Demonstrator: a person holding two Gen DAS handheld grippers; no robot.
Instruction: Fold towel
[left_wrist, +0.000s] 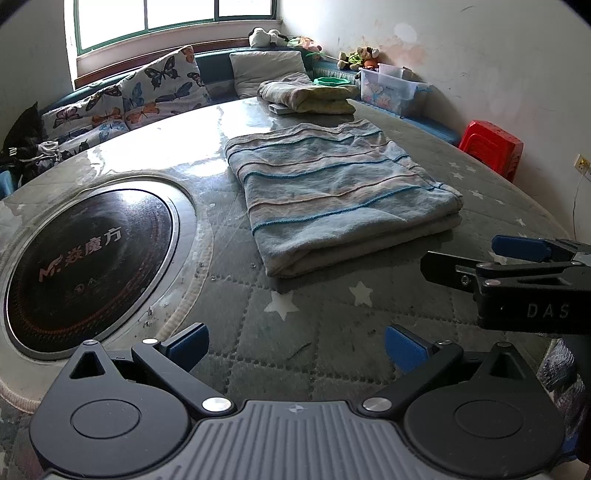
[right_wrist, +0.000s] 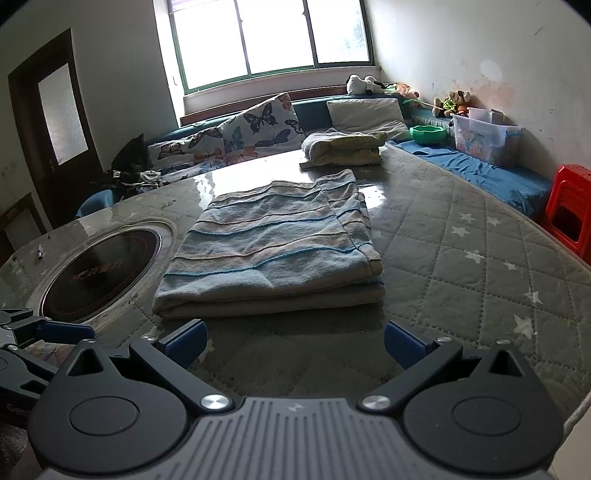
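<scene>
1. Left wrist view: the left gripper (left_wrist: 295, 347) hovers wide open and empty over the quilted tabletop (left_wrist: 332, 325), just short of the striped towel (left_wrist: 332, 192).
2. The towel lies folded in layers beside the round inset cooktop (left_wrist: 88, 266).
3. The right gripper (right_wrist: 295, 343) is spread open, holding nothing, near the towel's front fold.
</scene>
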